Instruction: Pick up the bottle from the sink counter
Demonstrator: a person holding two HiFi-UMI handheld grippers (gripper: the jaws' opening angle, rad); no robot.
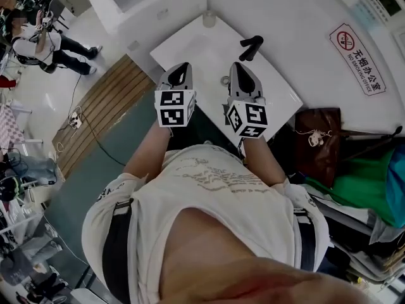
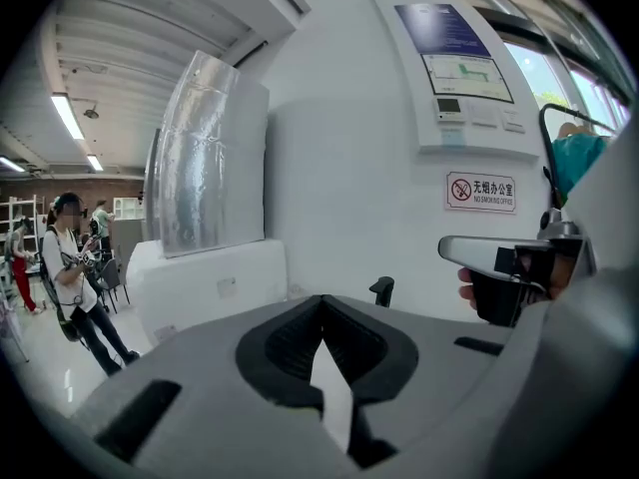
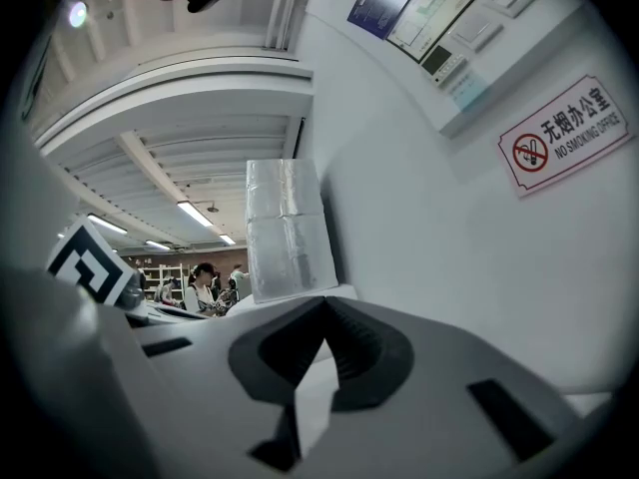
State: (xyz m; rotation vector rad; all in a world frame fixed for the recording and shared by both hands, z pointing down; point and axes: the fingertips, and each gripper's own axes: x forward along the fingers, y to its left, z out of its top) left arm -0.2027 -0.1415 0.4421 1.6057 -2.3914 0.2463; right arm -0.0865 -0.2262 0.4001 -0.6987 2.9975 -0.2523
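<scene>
Left gripper [image 1: 180, 71] and right gripper [image 1: 242, 73], both clenched empty, hover over the surface [image 1: 190, 46]; the small pale bottle [image 1: 209, 19] at its far edge looks light and slick, best grasped mid-body.

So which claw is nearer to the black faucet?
Right. The right claw is just in front of the black faucet, slightly to its left; the left claw is farther off to the left.

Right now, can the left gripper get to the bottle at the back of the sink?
Probably yes: nothing stands between the shut left gripper and the bottle across the white sink, though its jaws must open first.
</scene>
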